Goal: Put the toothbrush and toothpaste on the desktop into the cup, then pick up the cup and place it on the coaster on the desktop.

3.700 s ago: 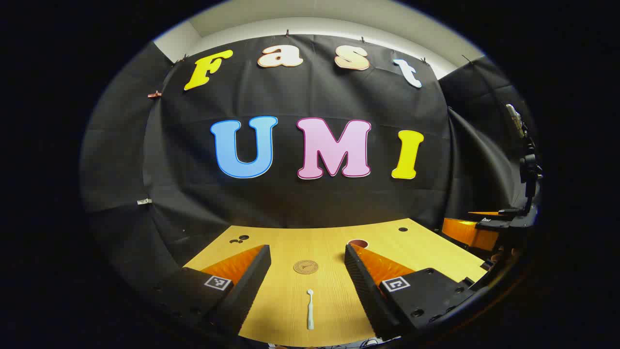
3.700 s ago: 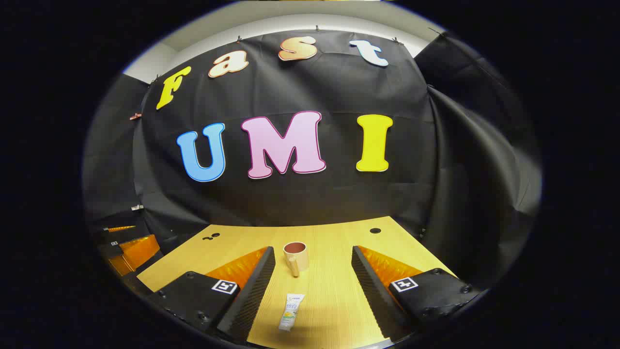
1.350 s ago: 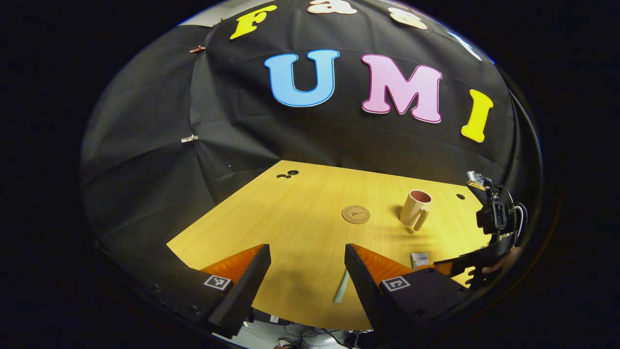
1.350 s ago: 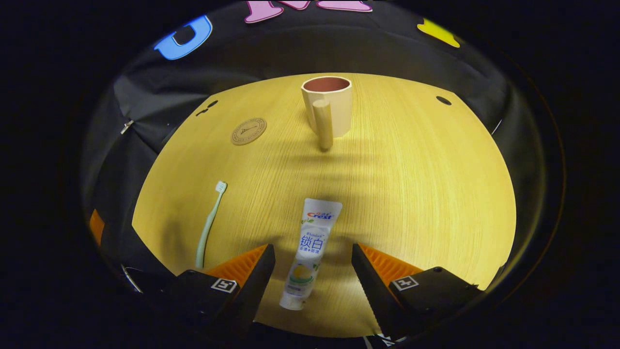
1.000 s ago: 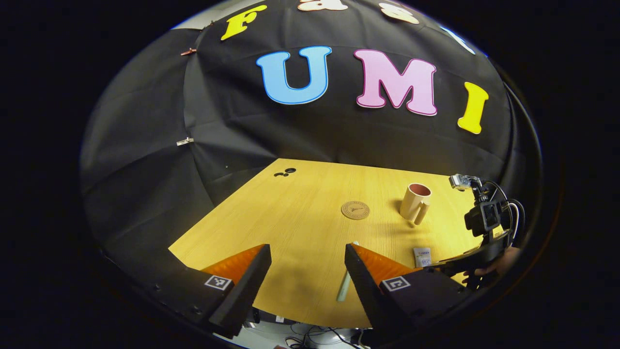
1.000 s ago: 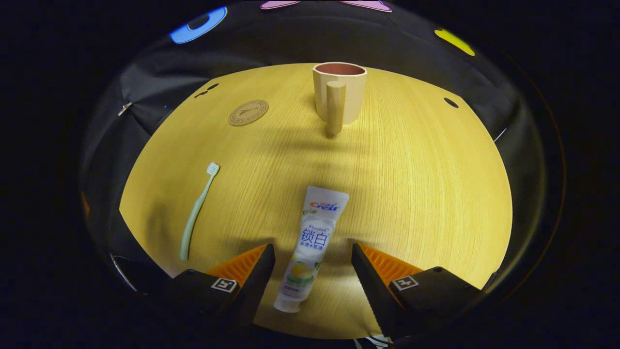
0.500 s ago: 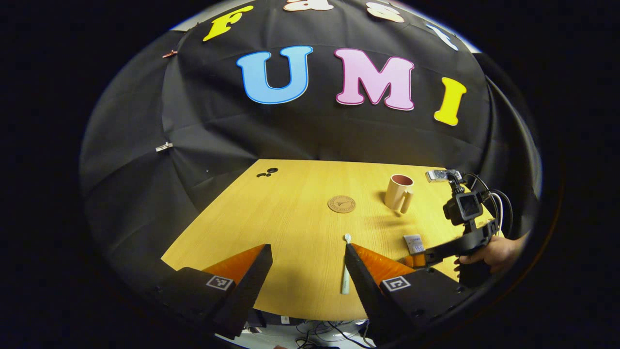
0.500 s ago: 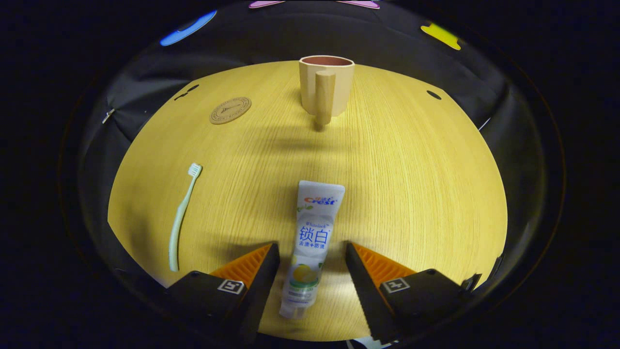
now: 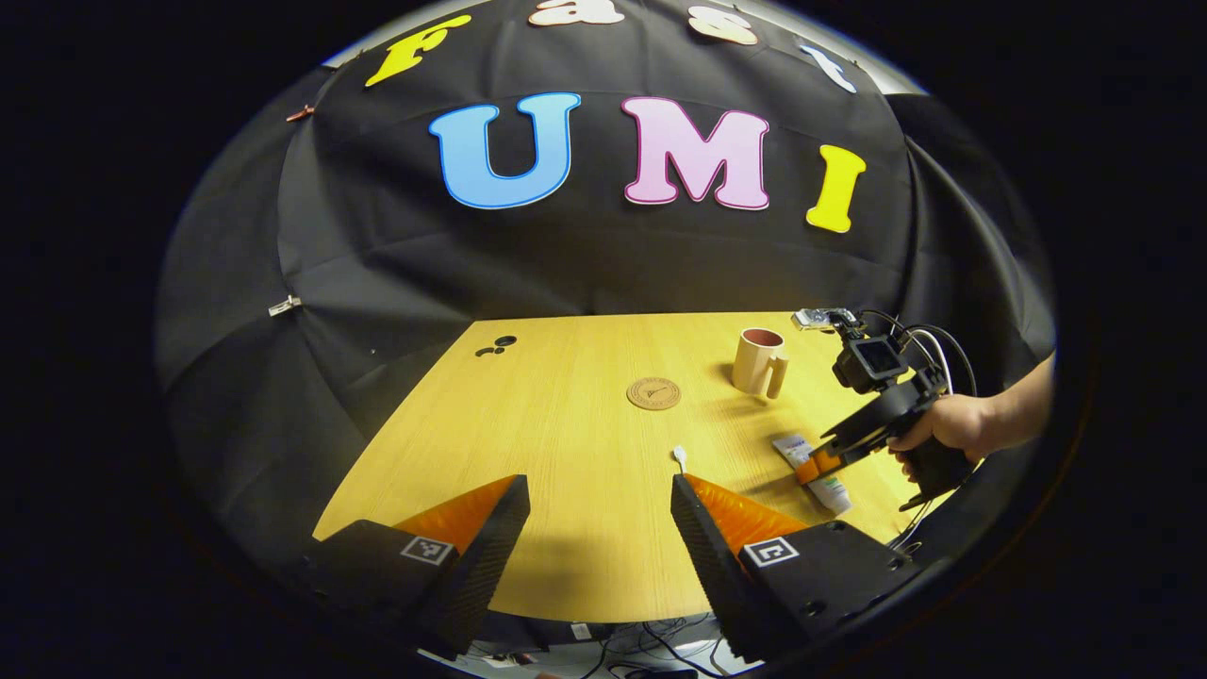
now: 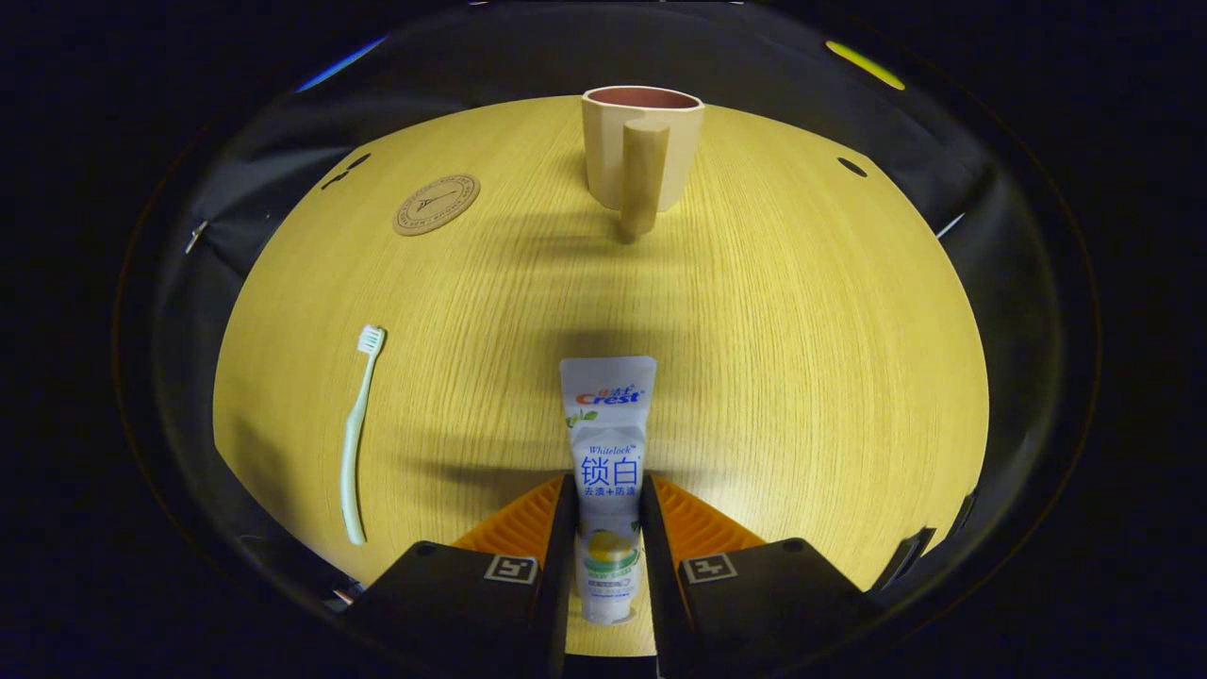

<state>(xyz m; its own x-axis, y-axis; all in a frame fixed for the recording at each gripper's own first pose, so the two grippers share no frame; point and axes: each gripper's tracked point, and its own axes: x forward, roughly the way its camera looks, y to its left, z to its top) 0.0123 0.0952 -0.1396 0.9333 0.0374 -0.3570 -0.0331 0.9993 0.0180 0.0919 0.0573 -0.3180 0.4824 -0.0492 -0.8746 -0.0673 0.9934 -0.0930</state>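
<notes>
**benchwatcher:** Down at the near edge of the tabletop (image 10: pixel 801 311), the right gripper (image 10: pixel 608 528) has its jaws pinched on the lower half of the toothpaste (image 10: pixel 606 453), cap end toward the hand, flat end pointing at the cup (image 10: pixel 641 146). Tube looks like it's lying on the wood, not lifted yet. How would you play this bit?

**tube_guy:** I'd say squeeze just enough to hold it, since a soft tube will probably buckle or ooze under a hard clamp. Lift straight up first, then carry it over the rim and tip it so one end goes in. That cup is well apart, with its handle facing the gripper, so come in from above, not from the side.

**benchwatcher:** Makes sense. From the left gripper view the hand (image 9: pixel 948 429) comes in from the right, holding the tool angled down at the tube.

**tube_guy:** And the other one?

**benchwatcher:** Left gripper (image 9: pixel 599 514) hangs above the near edge, jaws spread, nothing between them. Toothbrush (image 10: pixel 356 429) lies flat off to the left, bristle end toward the coaster (image 10: pixel 436 204), which sits bare left of the cup.
</notes>
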